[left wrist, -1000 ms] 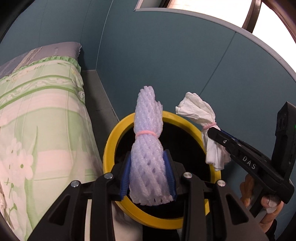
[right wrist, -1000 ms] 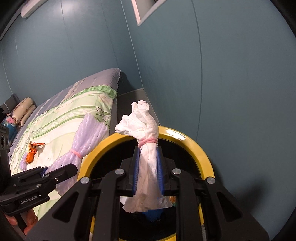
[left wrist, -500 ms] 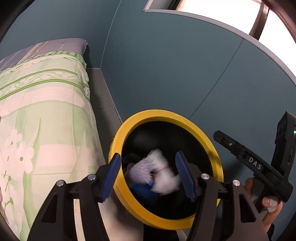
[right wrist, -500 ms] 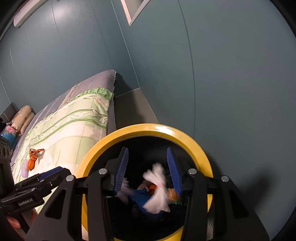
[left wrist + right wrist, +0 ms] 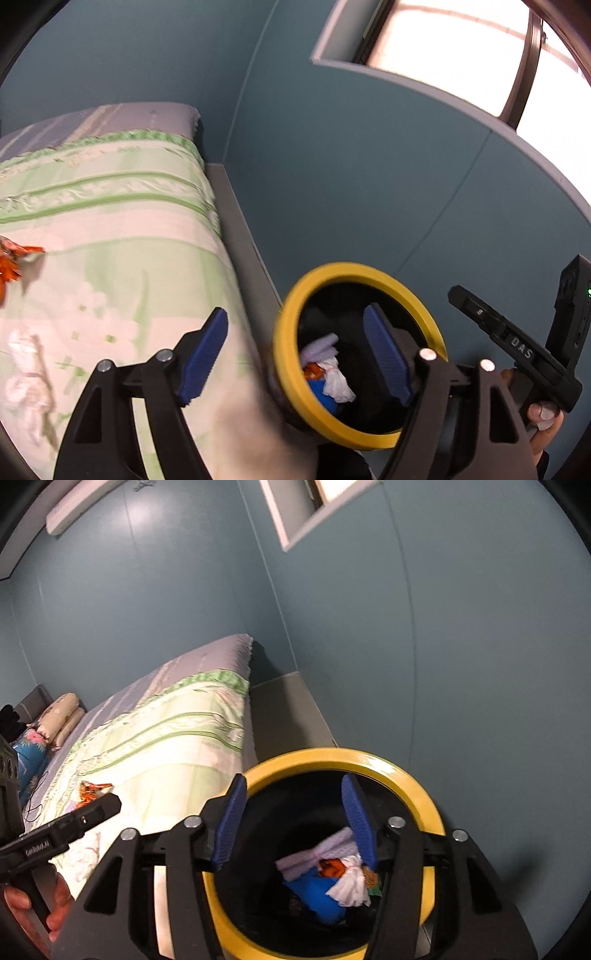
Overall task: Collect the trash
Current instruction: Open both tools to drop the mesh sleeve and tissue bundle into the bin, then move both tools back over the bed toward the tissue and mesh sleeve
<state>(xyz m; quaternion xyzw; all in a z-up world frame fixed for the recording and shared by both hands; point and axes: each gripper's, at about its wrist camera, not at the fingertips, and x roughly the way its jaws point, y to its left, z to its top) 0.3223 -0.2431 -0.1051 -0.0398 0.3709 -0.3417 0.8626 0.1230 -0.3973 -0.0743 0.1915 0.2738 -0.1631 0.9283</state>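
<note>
Bed with green floral cover sits left of the yellow-rimmed bin, bin just beside it. In the bin: lavender foam net, long axis slanting up to the right, and white tissue wad, tied end up, on blue and orange scraps. Left tongs and right tongs have just been opening; both gape, nothing between. Orange wrapper on the bed.
</note>
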